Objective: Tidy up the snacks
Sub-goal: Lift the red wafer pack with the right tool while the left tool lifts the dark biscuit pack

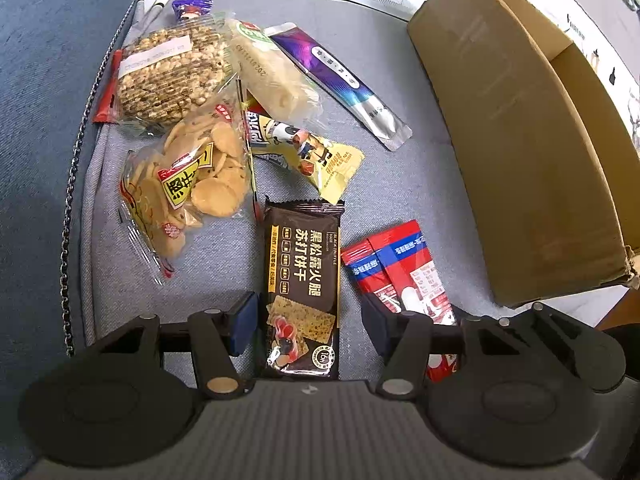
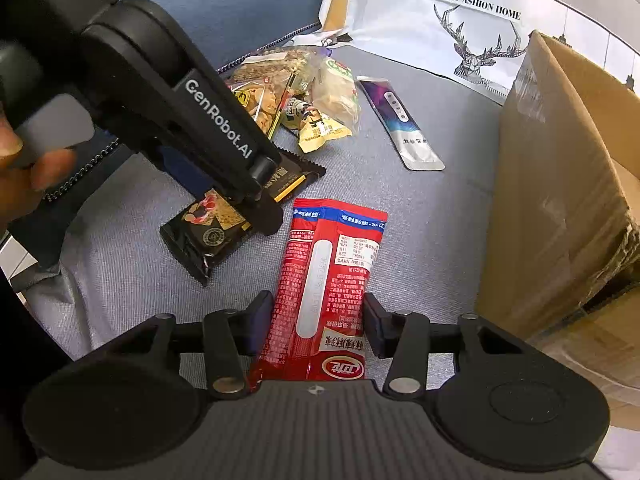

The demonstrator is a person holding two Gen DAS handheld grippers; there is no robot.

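Observation:
My left gripper (image 1: 310,322) is open, its blue-padded jaws on either side of a black cracker packet (image 1: 303,280) lying flat on the grey cloth. The packet also shows in the right wrist view (image 2: 208,236), under the left gripper's body. My right gripper (image 2: 318,324) is open with its jaws close to both sides of a red snack packet (image 2: 326,280); the red packet (image 1: 404,276) also shows just right of the black one. A brown cardboard box (image 1: 516,132) stands to the right, and shows in the right wrist view (image 2: 560,184).
A pile of snacks lies at the far left: a grain cake bag (image 1: 172,76), a round cracker bag (image 1: 192,184), a pale rice bar (image 1: 272,76), a yellow packet (image 1: 316,160) and a purple sachet (image 1: 340,80). A white printed cloth (image 2: 440,20) lies behind.

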